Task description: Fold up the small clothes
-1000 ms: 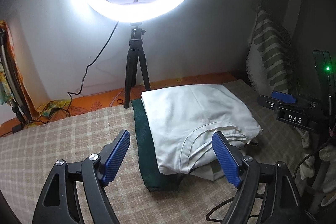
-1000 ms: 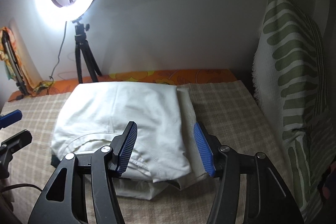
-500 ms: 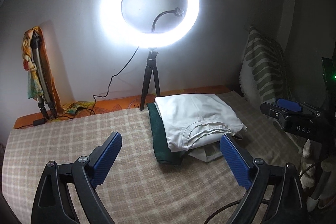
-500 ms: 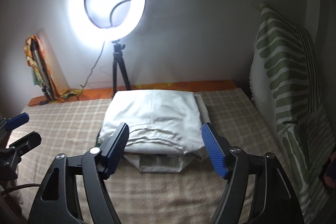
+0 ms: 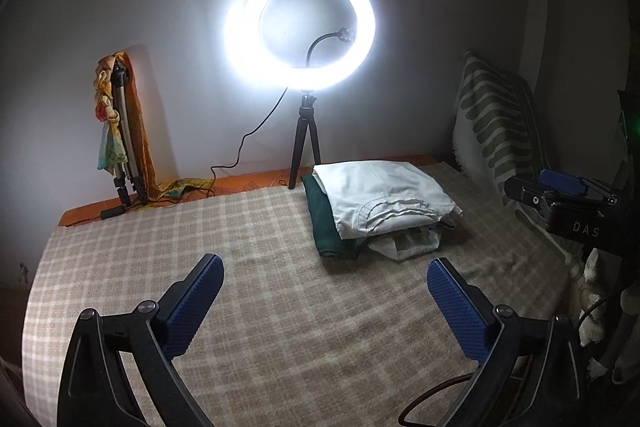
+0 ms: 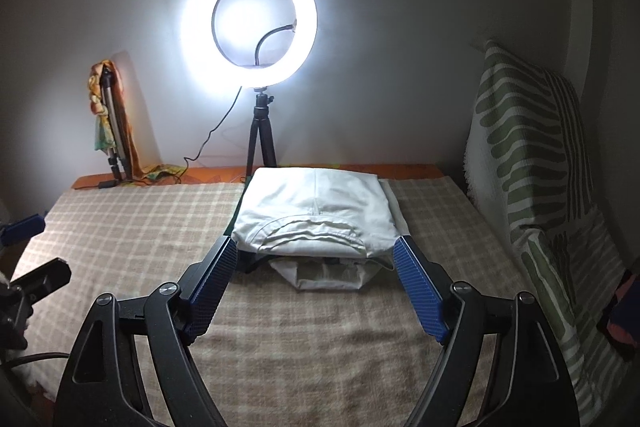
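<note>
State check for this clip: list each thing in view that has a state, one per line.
left hand-held gripper: open, holding nothing, jaws just opening
right hand-held gripper: open, holding nothing, jaws just opening
white garment: folded, top of stack
green garment: folded, under the white one
ring light: on
spare tripod: collapsed, leaning on wall
cushion: upright against wall

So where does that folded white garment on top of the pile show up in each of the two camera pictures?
Left wrist view: the white garment lies right of centre, beyond the open jaws, on the green cloth.
Right wrist view: it sits dead centre, just past the blue pads.
Shared landmark: the ring light on its tripod stands behind the pile, at its left, in both views.
</note>
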`<state>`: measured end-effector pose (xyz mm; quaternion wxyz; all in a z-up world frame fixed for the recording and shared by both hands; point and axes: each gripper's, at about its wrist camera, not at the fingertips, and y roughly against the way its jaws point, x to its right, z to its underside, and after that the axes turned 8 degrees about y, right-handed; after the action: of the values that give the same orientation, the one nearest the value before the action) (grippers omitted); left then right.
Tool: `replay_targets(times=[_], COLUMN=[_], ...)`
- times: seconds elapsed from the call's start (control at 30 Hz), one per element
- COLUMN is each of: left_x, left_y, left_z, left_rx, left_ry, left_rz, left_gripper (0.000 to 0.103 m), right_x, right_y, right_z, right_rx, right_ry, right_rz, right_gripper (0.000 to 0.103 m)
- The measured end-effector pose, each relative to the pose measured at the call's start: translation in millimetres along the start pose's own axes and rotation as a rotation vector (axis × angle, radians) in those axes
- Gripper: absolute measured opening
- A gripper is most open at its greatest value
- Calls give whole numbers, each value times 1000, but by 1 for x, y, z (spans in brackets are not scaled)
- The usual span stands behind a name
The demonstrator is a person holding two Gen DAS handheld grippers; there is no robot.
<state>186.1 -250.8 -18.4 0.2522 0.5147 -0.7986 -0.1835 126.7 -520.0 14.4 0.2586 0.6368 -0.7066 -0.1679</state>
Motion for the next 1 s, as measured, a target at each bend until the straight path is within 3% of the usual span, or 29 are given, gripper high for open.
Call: replay_targets(times=[0.17,0.47,1.0], left_x=[-4,3,-9], left_y=[11,32,46], left_z=[18,39,55], left_rx=[-18,17,0], left_ry=[14,-38,12], left_rz=[-20,-73,-72], left_gripper=[103,103,103], right_x=[-10,-28,-48], right_y=[16,37,41], right_z=[11,23,37], right_rx=[20,58,61], right_ry=[-1,12,-13], right_rz=[21,39,17], right_gripper=[82,89,89])
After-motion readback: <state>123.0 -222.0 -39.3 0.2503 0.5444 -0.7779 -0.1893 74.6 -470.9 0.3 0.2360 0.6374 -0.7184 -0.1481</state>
